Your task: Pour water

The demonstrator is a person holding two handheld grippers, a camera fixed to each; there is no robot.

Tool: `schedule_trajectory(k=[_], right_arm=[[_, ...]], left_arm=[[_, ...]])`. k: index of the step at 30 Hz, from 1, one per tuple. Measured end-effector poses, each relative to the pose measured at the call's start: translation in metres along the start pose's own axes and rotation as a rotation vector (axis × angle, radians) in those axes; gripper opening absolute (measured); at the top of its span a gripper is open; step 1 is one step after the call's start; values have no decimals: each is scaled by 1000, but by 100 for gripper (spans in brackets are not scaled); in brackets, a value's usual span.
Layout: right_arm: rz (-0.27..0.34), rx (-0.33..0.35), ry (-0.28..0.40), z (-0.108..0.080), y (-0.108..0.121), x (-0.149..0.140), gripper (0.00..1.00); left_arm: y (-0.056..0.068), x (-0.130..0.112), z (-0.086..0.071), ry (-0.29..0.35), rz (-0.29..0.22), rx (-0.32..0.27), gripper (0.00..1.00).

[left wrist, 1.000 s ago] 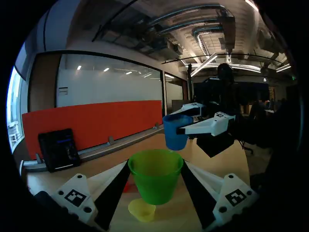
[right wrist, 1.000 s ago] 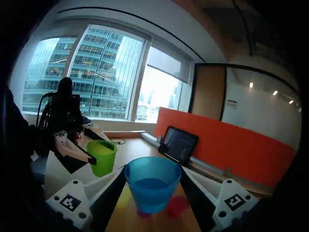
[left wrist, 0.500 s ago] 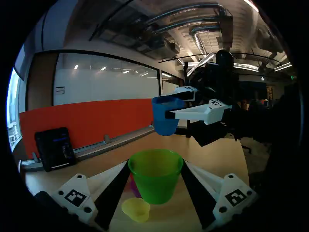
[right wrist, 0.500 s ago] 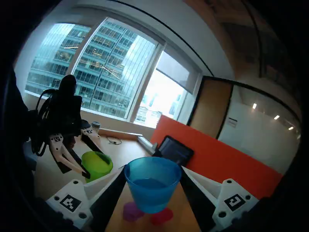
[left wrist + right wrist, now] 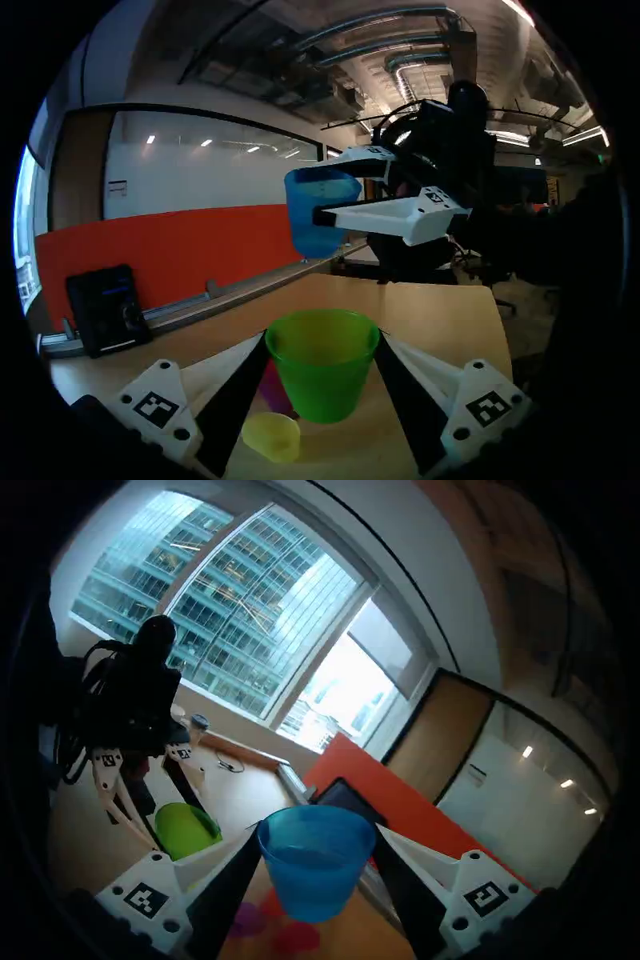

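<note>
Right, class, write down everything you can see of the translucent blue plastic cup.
The translucent blue plastic cup is a tapered, handleless tumbler, partly filled with clear liquid and roughly upright. The right gripper clamps it, one finger on each side. In the left gripper view it hangs above the wooden table, higher than the green plastic cup.

Ahead of the left gripper (image 5: 321,344) is a wood table (image 5: 448,308). Past it on the left runs a low orange wall (image 5: 184,240) with a glass wall (image 5: 208,172) on top, and a dark tablet (image 5: 104,308) leans there. Up high are grey pipes (image 5: 376,48) and long lights (image 5: 582,138). Up and left of the right gripper (image 5: 317,836) is a big window (image 5: 232,632) with tall buildings outside. To its right is a brown door (image 5: 444,740).
</note>
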State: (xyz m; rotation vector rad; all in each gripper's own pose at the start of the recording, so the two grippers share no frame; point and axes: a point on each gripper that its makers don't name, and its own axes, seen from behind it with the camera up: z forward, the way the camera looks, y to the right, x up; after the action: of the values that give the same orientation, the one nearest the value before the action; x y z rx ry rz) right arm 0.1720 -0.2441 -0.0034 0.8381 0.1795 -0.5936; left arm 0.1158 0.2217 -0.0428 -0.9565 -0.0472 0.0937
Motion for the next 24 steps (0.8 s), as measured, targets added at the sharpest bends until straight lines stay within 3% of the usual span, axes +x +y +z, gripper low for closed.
schedule_trajectory(k=[24], right_arm=[[-365,12,-9,16,16,20,93]], left_arm=[[13,8,9,15,1,-39,89]])
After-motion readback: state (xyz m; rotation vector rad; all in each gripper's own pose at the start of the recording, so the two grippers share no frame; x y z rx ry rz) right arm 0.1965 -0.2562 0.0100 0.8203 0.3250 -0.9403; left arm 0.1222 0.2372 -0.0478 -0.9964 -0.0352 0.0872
